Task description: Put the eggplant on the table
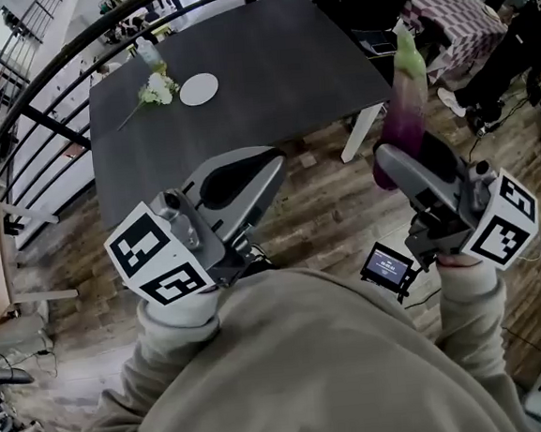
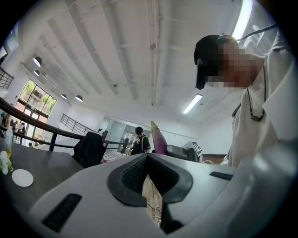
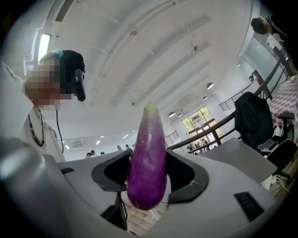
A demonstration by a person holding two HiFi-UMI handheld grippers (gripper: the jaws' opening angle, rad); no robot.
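Note:
A long purple eggplant (image 1: 404, 112) with a green tip stands upright in my right gripper (image 1: 399, 160), which is shut on its lower half. In the right gripper view the eggplant (image 3: 148, 162) fills the gap between the two dark pads. It hangs over the wooden floor, just off the right corner of the dark table (image 1: 266, 60). My left gripper (image 1: 268, 163) is shut and holds nothing, hovering at the table's near edge. The left gripper view shows its pads (image 2: 135, 174) meeting, with the eggplant (image 2: 159, 139) beyond them.
On the table's far left lie a white round coaster (image 1: 199, 89), a small bunch of flowers (image 1: 156, 89) and a bottle (image 1: 147, 54). A black railing (image 1: 51, 79) curves behind. A small screen device (image 1: 388, 268) lies on the floor. A checked cloth (image 1: 459, 6) is at the upper right.

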